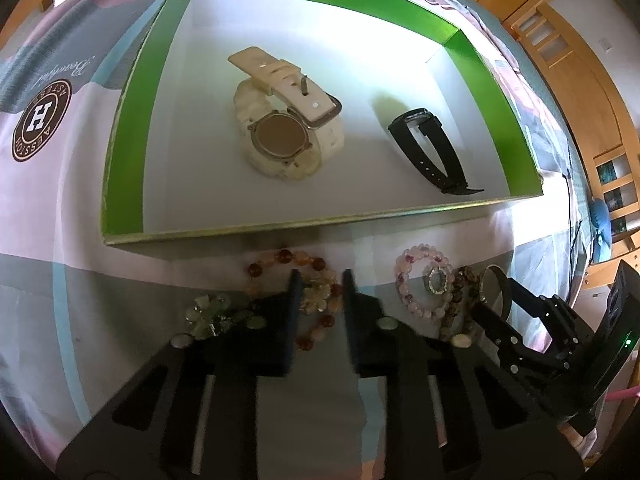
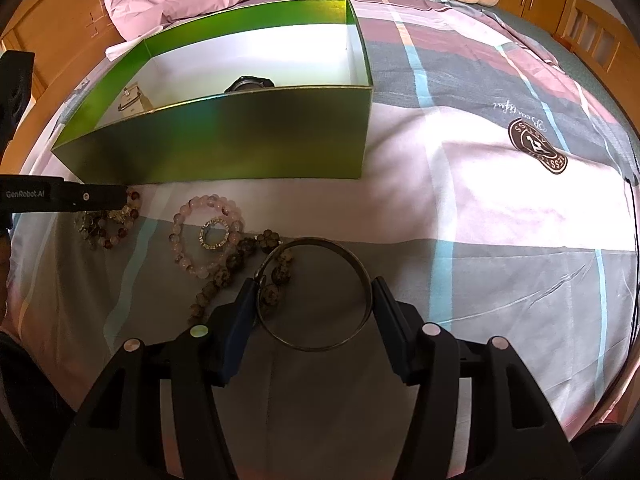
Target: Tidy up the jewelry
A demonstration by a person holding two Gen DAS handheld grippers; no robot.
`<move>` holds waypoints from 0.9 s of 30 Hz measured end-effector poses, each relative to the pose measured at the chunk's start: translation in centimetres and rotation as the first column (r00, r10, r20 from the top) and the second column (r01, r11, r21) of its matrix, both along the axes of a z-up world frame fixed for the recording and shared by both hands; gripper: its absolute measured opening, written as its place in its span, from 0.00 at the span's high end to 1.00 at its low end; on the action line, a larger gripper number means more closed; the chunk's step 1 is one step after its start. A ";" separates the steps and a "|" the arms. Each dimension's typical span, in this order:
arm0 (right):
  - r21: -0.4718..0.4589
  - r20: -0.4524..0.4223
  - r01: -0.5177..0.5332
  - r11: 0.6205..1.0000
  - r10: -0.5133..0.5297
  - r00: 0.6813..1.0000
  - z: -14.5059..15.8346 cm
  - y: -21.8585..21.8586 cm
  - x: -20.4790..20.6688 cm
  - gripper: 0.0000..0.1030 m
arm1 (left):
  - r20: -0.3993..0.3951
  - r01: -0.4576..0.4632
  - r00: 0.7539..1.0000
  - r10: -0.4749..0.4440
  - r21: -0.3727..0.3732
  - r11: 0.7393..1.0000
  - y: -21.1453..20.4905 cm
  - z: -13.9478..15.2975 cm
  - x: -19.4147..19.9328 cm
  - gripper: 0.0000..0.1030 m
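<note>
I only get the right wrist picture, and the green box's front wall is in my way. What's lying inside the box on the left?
Observer: A cream plastic watch lies on the white floor of the green cardboard box, with its round metal back facing up.
Child: And what is the left gripper doing? I only see its side.
Observer: The left gripper has its jaws pinched on a stretch of the amber and orange bead bracelet, on the bedsheet just in front of the box.
</note>
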State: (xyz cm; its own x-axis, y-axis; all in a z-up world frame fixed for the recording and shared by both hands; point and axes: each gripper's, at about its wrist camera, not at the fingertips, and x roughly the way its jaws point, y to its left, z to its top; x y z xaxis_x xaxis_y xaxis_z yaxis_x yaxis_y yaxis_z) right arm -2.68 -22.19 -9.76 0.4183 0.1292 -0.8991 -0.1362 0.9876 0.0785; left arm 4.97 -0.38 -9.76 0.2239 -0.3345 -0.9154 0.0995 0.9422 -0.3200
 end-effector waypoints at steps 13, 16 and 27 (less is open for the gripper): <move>0.041 0.077 -0.005 0.999 0.002 0.997 3.1 -0.5 -0.3 0.44 | 0.136 0.055 0.990 -0.050 -0.037 0.998 -0.4 4.6 -1.7 0.87; 0.082 0.137 -0.021 0.996 0.010 0.991 5.8 -0.4 0.4 0.44 | 0.243 0.083 0.968 -0.060 -0.083 0.993 -0.2 8.1 -1.7 0.87; 0.038 0.212 -0.051 0.998 0.042 0.976 7.2 3.8 9.1 0.45 | 0.294 -0.034 0.956 0.019 0.045 0.998 0.4 7.4 4.7 0.87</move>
